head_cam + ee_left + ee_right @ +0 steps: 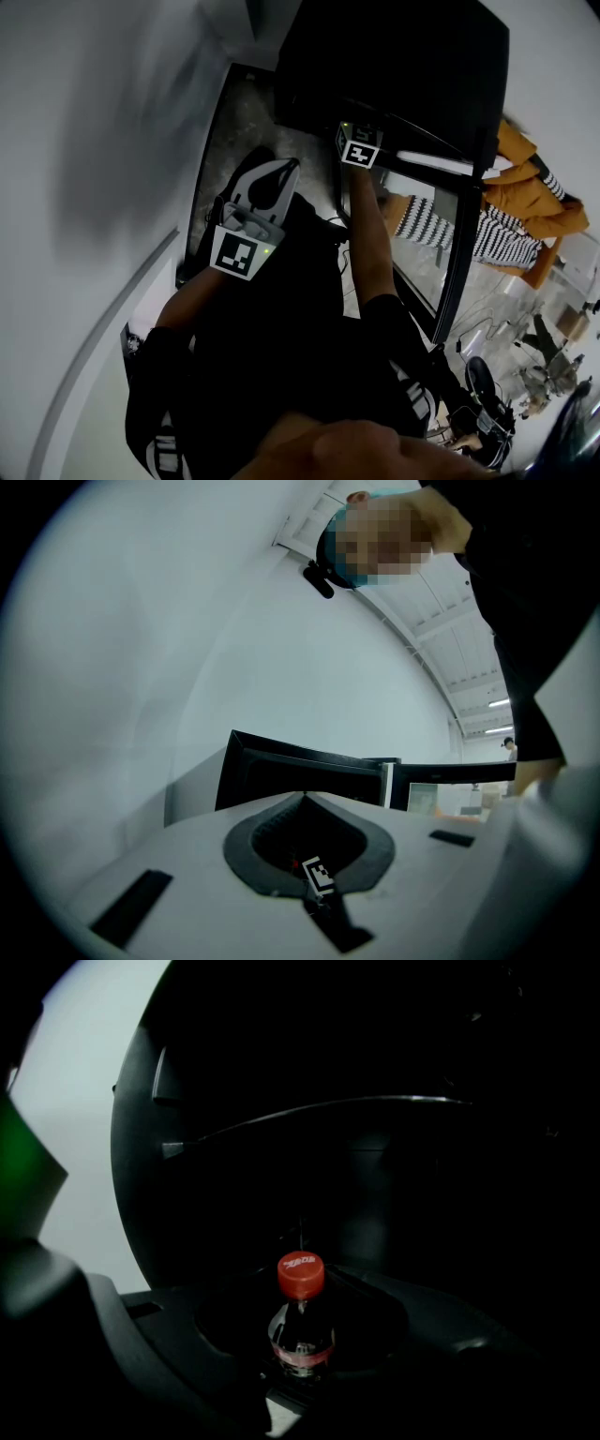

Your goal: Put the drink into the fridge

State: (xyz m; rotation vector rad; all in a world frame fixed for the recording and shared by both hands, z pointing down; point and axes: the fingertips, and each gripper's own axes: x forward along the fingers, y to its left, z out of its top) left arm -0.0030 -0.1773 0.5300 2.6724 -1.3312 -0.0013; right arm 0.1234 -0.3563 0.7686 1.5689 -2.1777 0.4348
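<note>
A dark drink bottle with a red cap [301, 1276] stands between the jaws of my right gripper [305, 1326], which is shut on its neck and shoulder. All around it is the dark inside of the black fridge [375, 1147], with a shelf edge [356, 1105] above. In the head view the right gripper's marker cube [359, 146] is at the mouth of the fridge [394, 66]; its jaws and the bottle are hidden inside. My left gripper [284, 167] hangs back to the left of the fridge, pointing at it. Its white jaws [305, 797] are shut with nothing in them.
The fridge's glass door [450, 234] stands open to the right of my right arm. A person in an orange jacket and striped top [525, 187] is beyond the door. A white wall [94, 187] runs along the left. Cables lie on the floor [487, 328].
</note>
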